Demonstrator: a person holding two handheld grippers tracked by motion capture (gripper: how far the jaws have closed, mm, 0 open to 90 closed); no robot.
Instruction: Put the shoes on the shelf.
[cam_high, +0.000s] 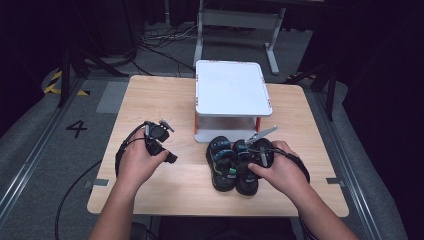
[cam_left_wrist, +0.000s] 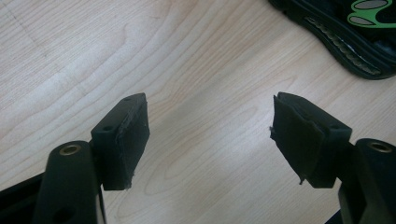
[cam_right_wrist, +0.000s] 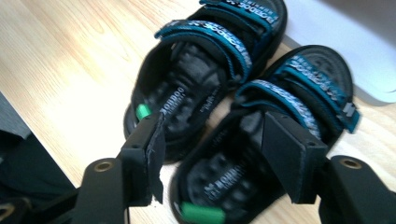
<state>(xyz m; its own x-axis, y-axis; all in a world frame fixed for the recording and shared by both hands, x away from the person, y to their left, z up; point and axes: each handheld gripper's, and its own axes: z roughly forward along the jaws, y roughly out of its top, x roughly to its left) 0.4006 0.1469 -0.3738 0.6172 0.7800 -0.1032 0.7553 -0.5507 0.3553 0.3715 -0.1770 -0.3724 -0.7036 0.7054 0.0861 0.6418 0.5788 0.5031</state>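
Your left hand-held gripper (cam_left_wrist: 210, 135): jaws spread, empty, over bare counter (cam_high: 165, 100). Your right hand-held gripper (cam_right_wrist: 219, 154): jaws spread above sandal pair (cam_high: 232, 165), touching nothing.

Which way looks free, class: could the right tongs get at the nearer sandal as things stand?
Probably yes. The right tongs hang open just above the right-hand sandal, jaws either side of its heel, with nothing between them; the other sandal lies close beside it.

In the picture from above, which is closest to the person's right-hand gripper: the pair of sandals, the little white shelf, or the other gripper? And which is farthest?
From the right gripper:
1. Pair of sandals: right beneath it, at the table's front.
2. White shelf: just behind, toward the table's far edge.
3. Left gripper: farthest, across the table on the left.
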